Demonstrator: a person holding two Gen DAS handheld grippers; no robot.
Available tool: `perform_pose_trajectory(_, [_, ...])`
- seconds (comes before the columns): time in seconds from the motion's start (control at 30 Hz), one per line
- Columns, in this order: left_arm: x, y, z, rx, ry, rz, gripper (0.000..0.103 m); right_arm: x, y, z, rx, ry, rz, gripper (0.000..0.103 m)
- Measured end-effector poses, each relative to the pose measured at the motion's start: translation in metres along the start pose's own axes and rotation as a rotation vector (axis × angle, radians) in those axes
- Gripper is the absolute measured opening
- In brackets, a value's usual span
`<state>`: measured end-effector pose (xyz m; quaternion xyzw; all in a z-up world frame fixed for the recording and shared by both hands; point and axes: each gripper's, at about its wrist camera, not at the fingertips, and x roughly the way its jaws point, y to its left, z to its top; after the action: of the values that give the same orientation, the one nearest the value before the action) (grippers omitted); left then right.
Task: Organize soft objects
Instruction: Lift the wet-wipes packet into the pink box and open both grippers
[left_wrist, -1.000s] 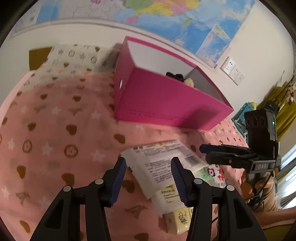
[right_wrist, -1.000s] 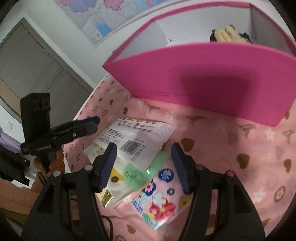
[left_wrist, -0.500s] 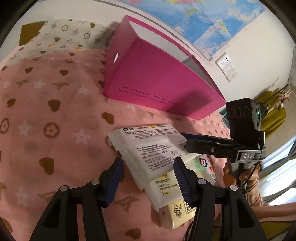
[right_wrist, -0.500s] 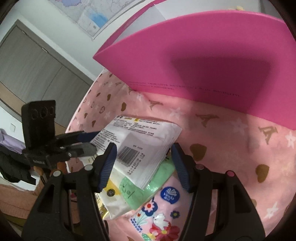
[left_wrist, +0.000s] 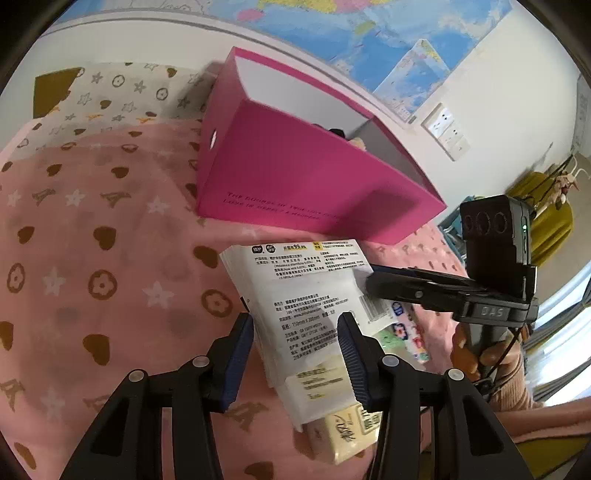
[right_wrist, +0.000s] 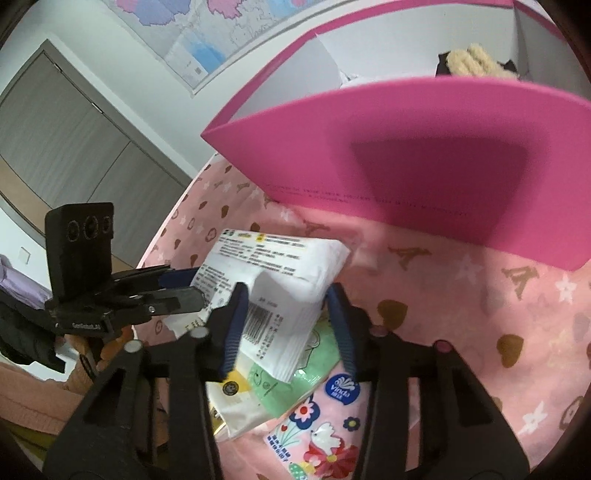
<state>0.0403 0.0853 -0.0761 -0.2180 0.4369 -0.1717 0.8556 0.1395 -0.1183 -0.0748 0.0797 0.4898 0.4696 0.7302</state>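
The flowered pink tissue pack (right_wrist: 317, 432), lying below the white wipes pack (right_wrist: 280, 280), bears a blue oval badge reading "Vinda". The wipes pack shows "99.9%" in a yellow strip near its top edge — its small print and barcode cannot be read. The right tool (left_wrist: 373, 282) carries "DAS" on its body; the pink box (left_wrist: 295, 177) behind the wipes pack has a blurred line of capitals — unreadable.

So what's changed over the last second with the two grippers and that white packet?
Both jaws are closing around the top white packet. The right hand-held gripper has narrowed until its pads meet the packet's edges, bending it upward; the left hand-held gripper has narrowed less, pads beside the packet. The pink box, the packs underneath and the blanket stayed put.
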Motion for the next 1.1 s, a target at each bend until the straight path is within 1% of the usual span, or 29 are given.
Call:
perform_pose_trajectory(0.1, [-0.006,-0.005,0.003,0.014,-0.023,0.003,0.044,-0.004,0.004,0.0,-0.015,-0.014,-0.019,0.036])
perform_pose_trajectory(0.2, [-0.011,-0.009,0.006,0.024,-0.042,-0.002,0.042,-0.009,0.007,0.002,-0.016,-0.034,-0.017,0.035])
perform_pose_trajectory(0.27, [-0.015,-0.014,0.008,0.034,-0.056,-0.001,0.038,-0.013,0.01,0.003,-0.018,-0.051,-0.014,0.034])
perform_pose_trajectory(0.37, [-0.017,-0.021,0.012,0.057,-0.068,0.003,0.035,-0.02,0.014,0.006,-0.023,-0.076,-0.016,0.033])
perform_pose_trajectory(0.63, [-0.025,-0.035,0.027,0.098,-0.096,0.0,0.035,-0.041,0.022,0.012,-0.044,-0.123,-0.033,0.033])
perform_pose_trajectory(0.77, [-0.033,-0.044,0.037,0.122,-0.125,-0.004,0.035,-0.054,0.029,0.02,-0.066,-0.156,-0.037,0.033])
perform_pose_trajectory(1.0, [-0.039,-0.058,0.066,0.168,-0.181,0.021,0.035,-0.071,0.038,0.044,-0.098,-0.213,-0.039,0.033])
perform_pose_trajectory(1.1, [-0.038,-0.059,0.08,0.179,-0.192,0.03,0.035,-0.077,0.038,0.055,-0.102,-0.235,-0.042,0.033])
